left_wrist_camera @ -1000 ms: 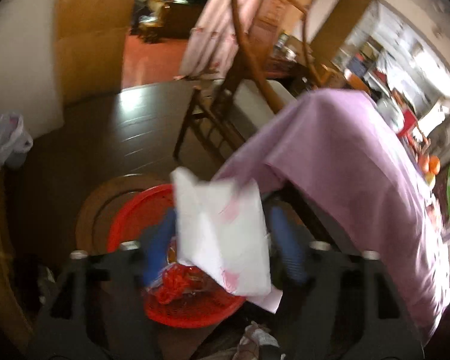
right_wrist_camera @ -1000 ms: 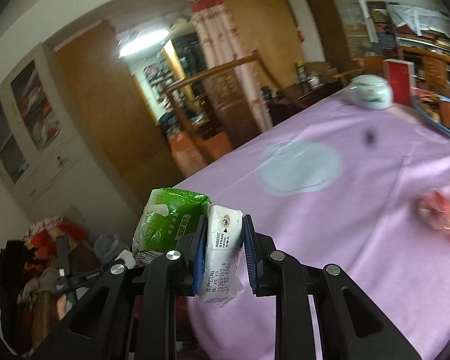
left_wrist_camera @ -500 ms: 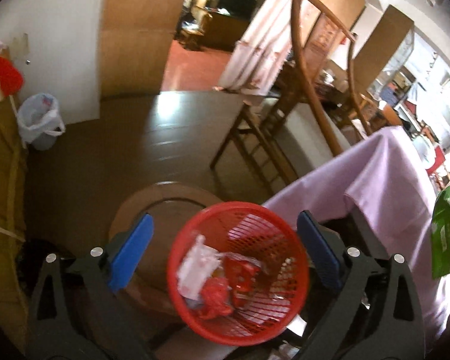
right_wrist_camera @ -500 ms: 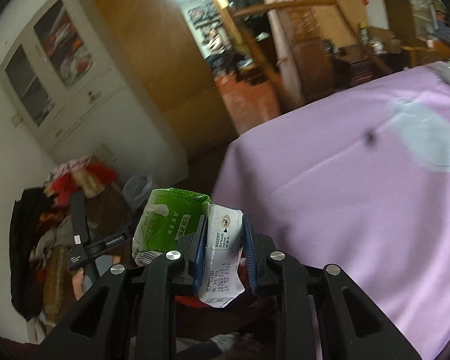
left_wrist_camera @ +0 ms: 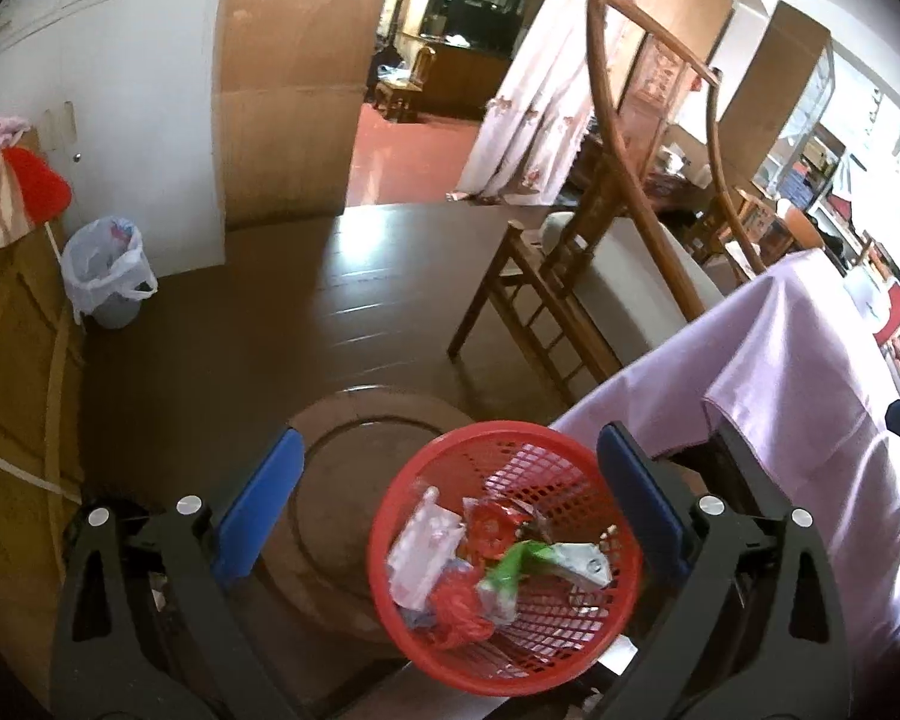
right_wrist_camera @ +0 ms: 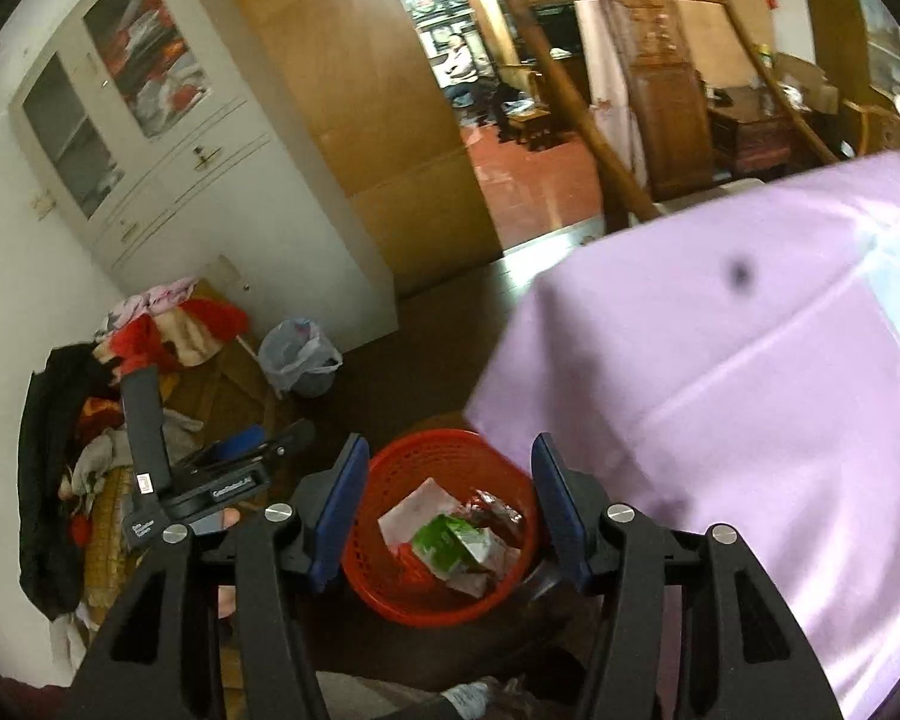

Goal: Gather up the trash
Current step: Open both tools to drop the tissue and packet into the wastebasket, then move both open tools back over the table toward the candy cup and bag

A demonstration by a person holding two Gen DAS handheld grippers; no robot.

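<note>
A: Left view first. Left hand-held gripper [left_wrist_camera: 450,501] is spread wide and holds nothing, hovering over the red mesh basket [left_wrist_camera: 621,585].

B: Contents?

A: White wrapper [left_wrist_camera: 423,546] on the left, red foil bits, and a green-and-white carton [left_wrist_camera: 528,564] toward the middle. All of it sits inside the rim. The basket stands on a round wooden stool [left_wrist_camera: 336,480], just beside the draped edge of the purple tablecloth [left_wrist_camera: 810,372].

B: Right view?

A: Right hand-held gripper [right_wrist_camera: 450,510] is also wide apart and empty, directly above the same basket [right_wrist_camera: 390,594]. The green carton [right_wrist_camera: 450,540] lies on top of the pile. The left tool's handle [right_wrist_camera: 150,450] shows off to the left.

B: So the drop is done?

A: Looks like it, nothing is clamped in either one. My guess is the step in hand is going back to the tabletop for more.

B: Tips?

A: Lift straight up before swinging right, so the fingers don't clip the basket rim or snag the hanging cloth. The basket looks light and could tip off the stool. Keep both wide open for the next wrapper.
</note>
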